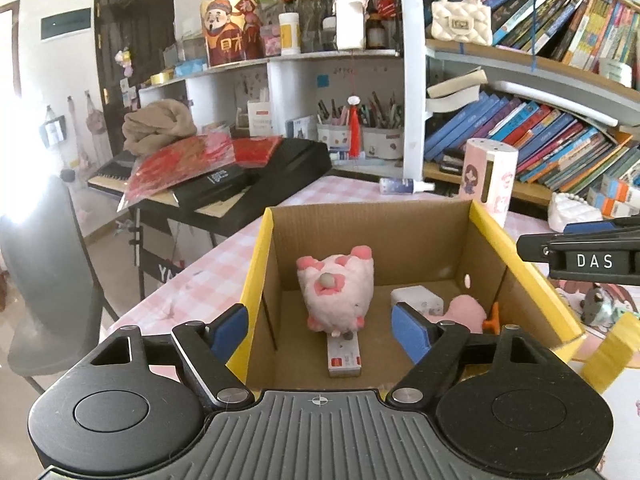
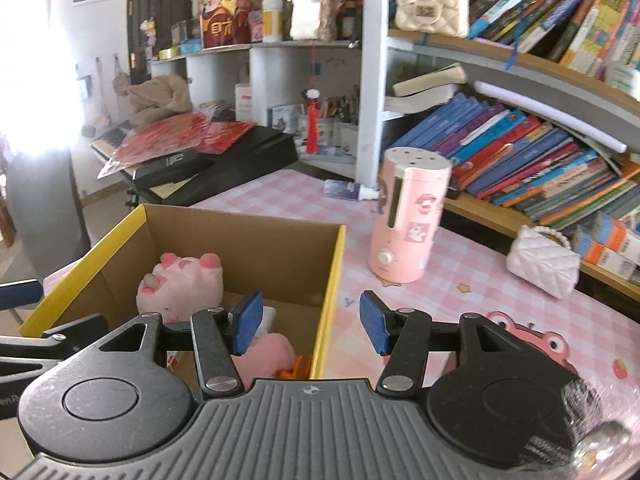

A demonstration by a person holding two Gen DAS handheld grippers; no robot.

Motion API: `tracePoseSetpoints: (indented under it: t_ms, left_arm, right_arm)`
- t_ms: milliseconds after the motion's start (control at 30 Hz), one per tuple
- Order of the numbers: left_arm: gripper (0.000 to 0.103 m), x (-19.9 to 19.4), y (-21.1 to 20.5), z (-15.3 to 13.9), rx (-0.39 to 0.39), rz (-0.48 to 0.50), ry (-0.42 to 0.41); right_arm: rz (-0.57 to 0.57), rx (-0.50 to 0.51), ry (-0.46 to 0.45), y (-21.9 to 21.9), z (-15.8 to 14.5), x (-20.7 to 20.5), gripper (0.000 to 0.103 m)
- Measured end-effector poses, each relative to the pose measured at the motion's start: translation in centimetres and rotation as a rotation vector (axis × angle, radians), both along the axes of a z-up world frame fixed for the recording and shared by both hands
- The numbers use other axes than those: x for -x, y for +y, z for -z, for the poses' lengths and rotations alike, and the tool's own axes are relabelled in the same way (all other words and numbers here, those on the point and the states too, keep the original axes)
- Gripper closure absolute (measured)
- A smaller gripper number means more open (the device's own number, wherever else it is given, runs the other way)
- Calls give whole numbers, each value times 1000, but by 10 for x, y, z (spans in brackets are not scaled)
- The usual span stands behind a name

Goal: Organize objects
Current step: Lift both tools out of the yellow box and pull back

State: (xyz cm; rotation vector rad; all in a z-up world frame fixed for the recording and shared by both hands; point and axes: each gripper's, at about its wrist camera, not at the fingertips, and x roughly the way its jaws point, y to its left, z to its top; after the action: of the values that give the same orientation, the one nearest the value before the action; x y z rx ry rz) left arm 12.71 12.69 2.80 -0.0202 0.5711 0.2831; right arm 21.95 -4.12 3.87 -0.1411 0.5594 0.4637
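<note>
Cardboard box [image 1: 420,240], yellow rim, sits on the bench [image 2: 460,300] toward its left edge. Inside: pink plush [image 1: 336,288] mid-floor, resting on a flat white pack [image 1: 344,360]; small white box [image 1: 418,298] and second pink plush [image 1: 466,312] in the right near corner. Left gripper [image 1: 320,328] over box's near edge, jaws apart, empty. Right gripper [image 2: 310,320] straddles right wall, apart, empty. Pink humidifier [image 2: 408,220] stands right of box, open bench between them.

Pink plush [image 2: 272,350] half hidden behind blue pad [image 2: 249,322].
</note>
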Motion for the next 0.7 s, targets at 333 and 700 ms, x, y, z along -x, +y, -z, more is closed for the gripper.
tracePoseSetpoints:
  t_ms: [333,700]
  left_arm:
    - [21,36,-1,0,13,47,-9]
    - [17,83,4,10,28,74,49]
  right_arm:
    - [70,10,-4,-10,0,45,51]
    - [74,63,60,-5,26,111,50]
